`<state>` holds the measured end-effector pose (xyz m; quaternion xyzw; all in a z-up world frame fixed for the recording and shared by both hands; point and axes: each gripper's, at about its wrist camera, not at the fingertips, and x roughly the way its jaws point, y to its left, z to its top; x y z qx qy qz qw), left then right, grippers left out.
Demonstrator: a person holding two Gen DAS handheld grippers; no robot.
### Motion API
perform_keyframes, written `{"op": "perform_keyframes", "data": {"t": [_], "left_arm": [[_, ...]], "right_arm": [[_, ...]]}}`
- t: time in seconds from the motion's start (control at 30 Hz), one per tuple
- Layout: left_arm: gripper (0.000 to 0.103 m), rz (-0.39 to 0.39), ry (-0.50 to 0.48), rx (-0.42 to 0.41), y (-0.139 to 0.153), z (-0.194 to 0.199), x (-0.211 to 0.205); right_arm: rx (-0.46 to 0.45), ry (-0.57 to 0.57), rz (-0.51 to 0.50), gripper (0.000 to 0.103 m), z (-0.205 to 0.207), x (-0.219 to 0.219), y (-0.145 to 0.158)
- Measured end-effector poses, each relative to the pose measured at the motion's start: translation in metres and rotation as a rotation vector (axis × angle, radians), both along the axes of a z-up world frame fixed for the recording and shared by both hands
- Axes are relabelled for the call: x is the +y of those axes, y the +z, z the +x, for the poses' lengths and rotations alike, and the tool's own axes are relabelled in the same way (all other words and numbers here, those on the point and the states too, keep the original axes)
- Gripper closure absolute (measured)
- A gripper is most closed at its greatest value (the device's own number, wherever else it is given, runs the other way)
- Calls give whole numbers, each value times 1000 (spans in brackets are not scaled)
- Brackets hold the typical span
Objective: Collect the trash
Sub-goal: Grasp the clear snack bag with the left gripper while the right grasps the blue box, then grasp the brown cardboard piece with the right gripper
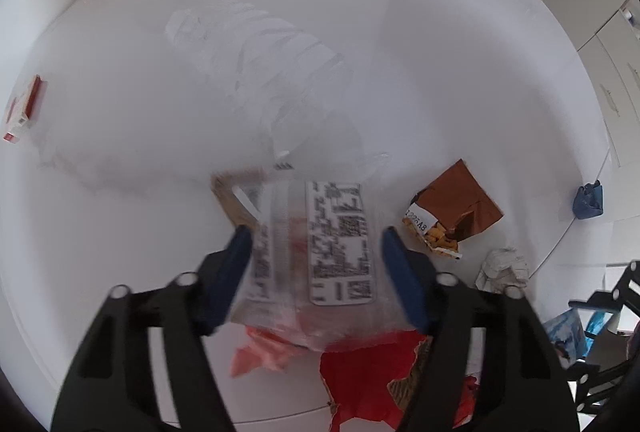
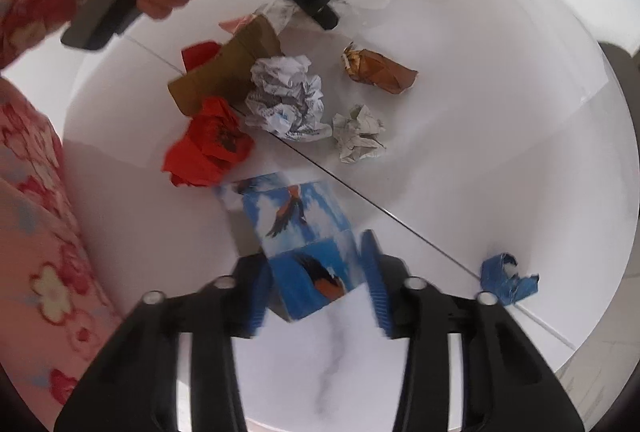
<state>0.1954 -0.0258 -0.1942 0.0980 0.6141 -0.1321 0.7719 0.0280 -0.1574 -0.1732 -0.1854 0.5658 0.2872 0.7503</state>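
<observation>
Crumpled red paper (image 2: pixel 208 144), two white paper wads (image 2: pixel 286 98), a brown wrapper (image 2: pixel 380 70) and blue scrap (image 2: pixel 506 278) litter the table.

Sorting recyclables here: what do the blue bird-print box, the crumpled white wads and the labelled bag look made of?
Blue bird-print box: seemingly thin printed cardboard with flat panels and crisp folded edges, between the right tongs. Crumpled white wads: paper, sharply creased, printed. Labelled bag between the left tongs: clear plastic film, probably; contents show through.
</observation>
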Motion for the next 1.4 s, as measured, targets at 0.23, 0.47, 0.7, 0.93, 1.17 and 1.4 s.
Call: {"op": "perform_keyframes", "data": {"t": [0.23,0.47,0.7,0.93,1.17,1.4], "left_arm": [[53,-23,9,-37,6,-12,4],[54,-46,-1,-88,24,-27,10],[55,-88,17,-141,53,-62,29],[55,-129,20,-201,92,-93,43],[55,-160,-14,-235,119,-123,48],[55,-167,-56,-231,118,-137,50]], "right_arm": [[-12,-132,78,86,5,-14,7],[-33,-181,100,88,-9,-24,15],[-60,-252,130,88,-18,-31,28],[-84,-321,171,88,-26,-32,34],[-103,-341,175,88,-42,-28,39],[-122,-349,149,84,-49,-24,40]]}}
